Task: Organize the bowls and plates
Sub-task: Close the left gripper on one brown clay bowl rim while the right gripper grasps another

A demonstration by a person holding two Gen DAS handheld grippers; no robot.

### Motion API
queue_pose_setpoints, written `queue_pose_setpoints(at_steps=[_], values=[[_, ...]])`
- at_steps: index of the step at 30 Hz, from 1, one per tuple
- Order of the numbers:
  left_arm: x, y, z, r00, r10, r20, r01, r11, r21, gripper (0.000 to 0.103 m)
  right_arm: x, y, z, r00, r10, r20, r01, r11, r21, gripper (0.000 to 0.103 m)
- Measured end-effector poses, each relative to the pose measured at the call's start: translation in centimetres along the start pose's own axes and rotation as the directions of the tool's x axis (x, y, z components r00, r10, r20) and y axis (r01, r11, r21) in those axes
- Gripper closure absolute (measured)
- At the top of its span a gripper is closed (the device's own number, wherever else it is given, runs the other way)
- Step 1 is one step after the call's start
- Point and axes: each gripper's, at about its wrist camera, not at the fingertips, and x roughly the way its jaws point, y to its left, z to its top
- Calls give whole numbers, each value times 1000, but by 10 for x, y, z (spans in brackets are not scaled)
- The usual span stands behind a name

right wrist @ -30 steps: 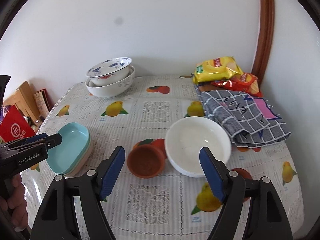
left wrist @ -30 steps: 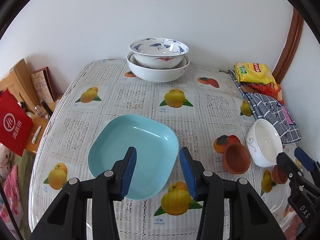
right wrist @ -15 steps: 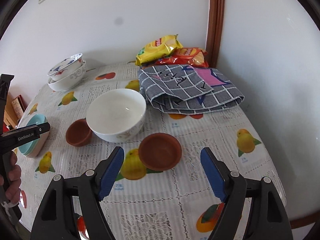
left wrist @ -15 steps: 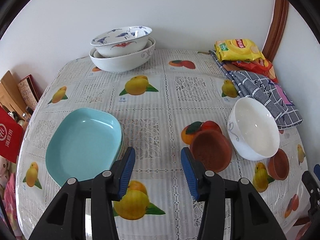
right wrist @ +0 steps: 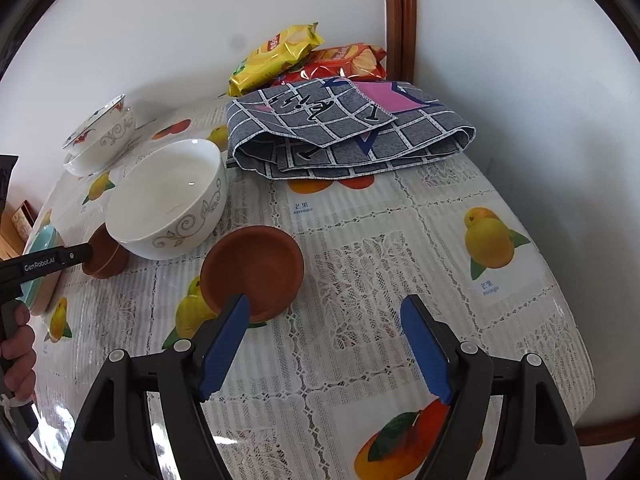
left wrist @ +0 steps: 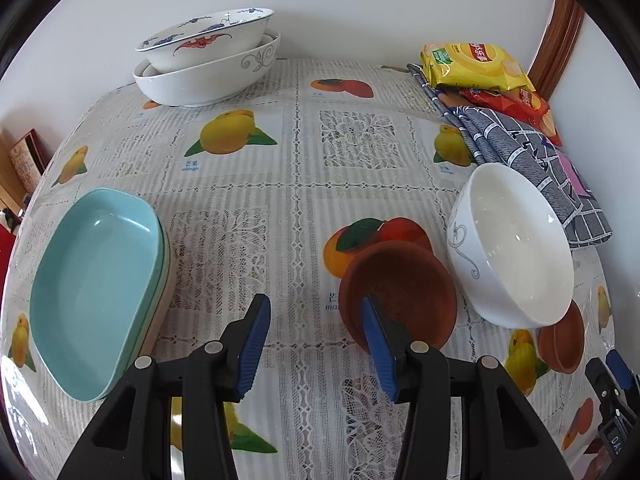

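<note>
2 brown clay saucers (right wrist: 252, 268) — shallow, matte; left hand-held gripper (left wrist: 316, 340) and right hand-held gripper (right wrist: 326, 344) gape, empty.

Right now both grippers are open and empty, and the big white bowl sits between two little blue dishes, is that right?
Nearly. The left gripper and right gripper are both open and empty, and the white bowl does sit between two little dishes, but they are brown, not blue. The right wrist view shows both. The only blue dishware is the stacked plates.
</note>
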Motion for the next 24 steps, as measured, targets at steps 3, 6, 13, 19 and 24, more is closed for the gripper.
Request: queue_pose_setpoints(at_steps=[3,6,13,19,24], values=[[8,-3,4,1000,-3,-14,3,1000,5,58,9,1,4,1000,8,-6,-8,1000,2,26],[18,-6,5,999,-3,-41,4,1000,10,58,23,3,7,999,18,-38,-18,1000,11,28],[27,-6,7,999,-11,-49,12,1000,13,55,46,4,6,997,36,-70,-34,999,34,31],[31,-2,8,999,-18,-40,19,1000,17,46,52,9,8,998,3,-66,-3,1000,3,28],[32,-3,9,999,-14,-37,15,1000,19,45,55,8,10,998,-4,-65,4,1000,5,26]])
